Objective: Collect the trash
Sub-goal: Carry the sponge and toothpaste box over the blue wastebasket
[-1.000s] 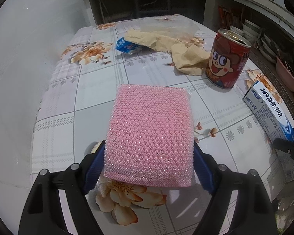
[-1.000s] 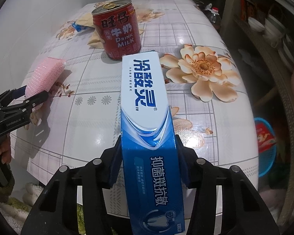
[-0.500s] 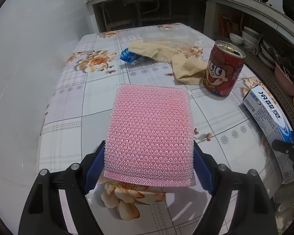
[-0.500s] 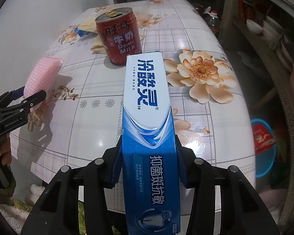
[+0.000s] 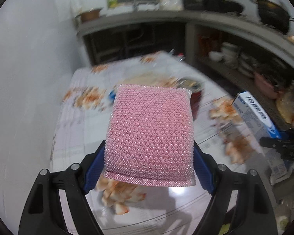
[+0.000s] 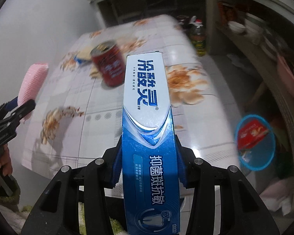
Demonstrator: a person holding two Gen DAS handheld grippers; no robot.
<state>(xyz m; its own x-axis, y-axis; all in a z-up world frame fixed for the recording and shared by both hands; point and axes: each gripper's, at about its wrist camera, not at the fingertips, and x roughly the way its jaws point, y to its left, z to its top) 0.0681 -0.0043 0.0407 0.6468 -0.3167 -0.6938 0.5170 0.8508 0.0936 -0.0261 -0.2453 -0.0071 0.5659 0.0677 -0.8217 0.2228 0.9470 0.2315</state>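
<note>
Pink mesh sponge [image 5: 150, 135] clamped, glossy rectangular toothpaste box [image 6: 149, 137] clamped

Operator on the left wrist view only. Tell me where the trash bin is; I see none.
Observer: A blue bin stands on the floor past the table's right edge, seen from the right wrist view.
Operator: Report what is in it.
Observer: A red package lies inside.
Operator: Confirm the right gripper's grip; I only see its tip.
Observer: The right gripper is shut on the toothpaste box, lengthwise between the fingers.
Operator: Say what the sponge hides.
Observer: A red milk can, upright on the table.
</note>
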